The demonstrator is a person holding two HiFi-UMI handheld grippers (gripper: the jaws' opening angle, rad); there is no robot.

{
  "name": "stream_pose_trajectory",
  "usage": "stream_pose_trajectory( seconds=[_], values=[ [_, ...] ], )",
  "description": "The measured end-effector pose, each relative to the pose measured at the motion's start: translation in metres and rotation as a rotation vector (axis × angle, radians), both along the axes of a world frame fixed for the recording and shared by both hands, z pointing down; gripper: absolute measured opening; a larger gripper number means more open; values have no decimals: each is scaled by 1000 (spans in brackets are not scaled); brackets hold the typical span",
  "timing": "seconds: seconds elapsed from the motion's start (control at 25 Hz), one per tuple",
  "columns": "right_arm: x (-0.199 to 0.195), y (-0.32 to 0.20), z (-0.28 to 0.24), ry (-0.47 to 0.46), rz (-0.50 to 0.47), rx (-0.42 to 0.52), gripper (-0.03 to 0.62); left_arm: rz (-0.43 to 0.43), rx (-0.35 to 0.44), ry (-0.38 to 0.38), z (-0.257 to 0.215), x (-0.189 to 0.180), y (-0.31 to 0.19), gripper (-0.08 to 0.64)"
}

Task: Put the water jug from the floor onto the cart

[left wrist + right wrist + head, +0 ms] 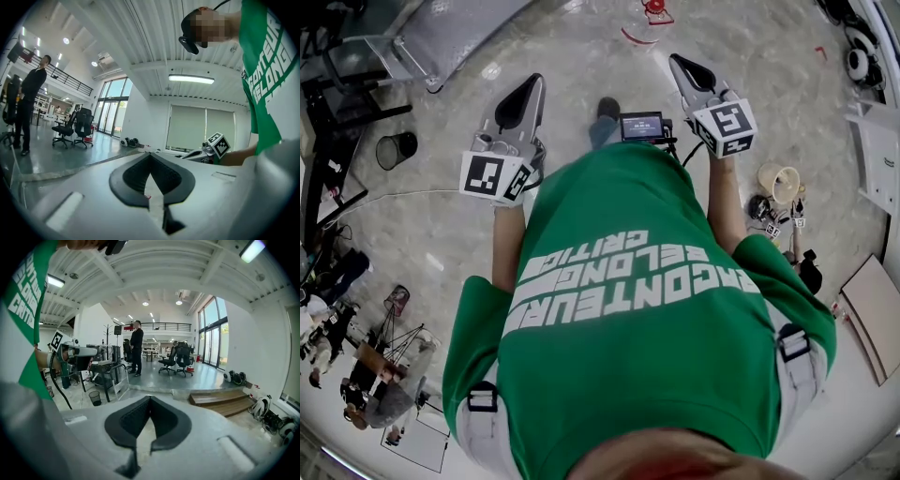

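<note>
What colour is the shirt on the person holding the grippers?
Green with white lettering; the shirt shows best in the head view.

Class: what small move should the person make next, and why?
Probably turn to find the water jug: no view shows it or the cart, and the left tongs and right tongs are both shut and empty.

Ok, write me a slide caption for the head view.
From above: a green-shirted person holds the left gripper and right gripper, both shut and empty, over a pale floor.
</note>
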State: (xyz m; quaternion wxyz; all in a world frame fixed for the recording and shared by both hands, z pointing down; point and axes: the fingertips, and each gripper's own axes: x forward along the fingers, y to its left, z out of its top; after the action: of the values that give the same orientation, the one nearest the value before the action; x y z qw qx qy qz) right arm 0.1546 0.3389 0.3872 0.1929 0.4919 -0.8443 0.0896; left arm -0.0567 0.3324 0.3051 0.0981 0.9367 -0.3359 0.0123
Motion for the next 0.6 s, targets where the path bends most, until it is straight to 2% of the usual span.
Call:
stream_pose_trajectory(
  seconds=[0.24,0.6],
  values=[
    [26,-37,12,-42,7,-29,-8,-3,-18,-4,4,24,-40,15],
    [31,-82,25,-60,-59,-55,-8,-39,-30,-12,9,40,-72,15]
  ],
)
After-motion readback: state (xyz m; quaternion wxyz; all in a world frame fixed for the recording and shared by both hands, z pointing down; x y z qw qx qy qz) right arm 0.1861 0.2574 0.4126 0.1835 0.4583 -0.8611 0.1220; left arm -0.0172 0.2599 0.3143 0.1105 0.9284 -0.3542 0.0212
